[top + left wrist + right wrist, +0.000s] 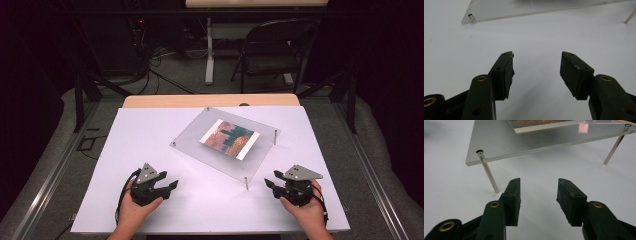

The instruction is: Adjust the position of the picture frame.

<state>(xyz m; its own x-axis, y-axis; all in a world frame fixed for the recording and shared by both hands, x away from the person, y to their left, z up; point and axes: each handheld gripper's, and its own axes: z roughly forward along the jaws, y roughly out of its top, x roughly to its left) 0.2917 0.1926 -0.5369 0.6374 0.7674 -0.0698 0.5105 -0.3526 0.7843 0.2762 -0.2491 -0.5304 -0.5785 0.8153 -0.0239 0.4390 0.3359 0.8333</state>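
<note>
Nearest the person, two hands come in over the near edge of the white surface (pixel 150 135), each holding a gripper. The left gripper (pixel 171 185) rests low at the near left, its jaws wide apart and holding nothing, pointing right and slightly away toward the middle; in the left gripper view its jaws (pixel 536 72) stand spread over bare white. The right gripper (pixel 268 184) sits at the near right, its jaws also apart and empty, pointing left; in the right gripper view (pixel 538 200) they aim at the nearest metal leg (pixel 488 172) of a clear plate (pixel 499 142), the leg just beyond the left jaw and not touching it. That plate (pixel 200 137) stands mid-surface between and beyond the grippers, turned at an angle to the surface edges and raised on thin metal legs at its corners, higher on its right side. A colourful picture (pixel 230 138) with white end margins lies on its top. Beyond the surface, on the floor, stand a dark folding chair (pixel 275 50) and a pale table leg (pixel 209 50), with cables (pixel 155 65) lying to the left.
</note>
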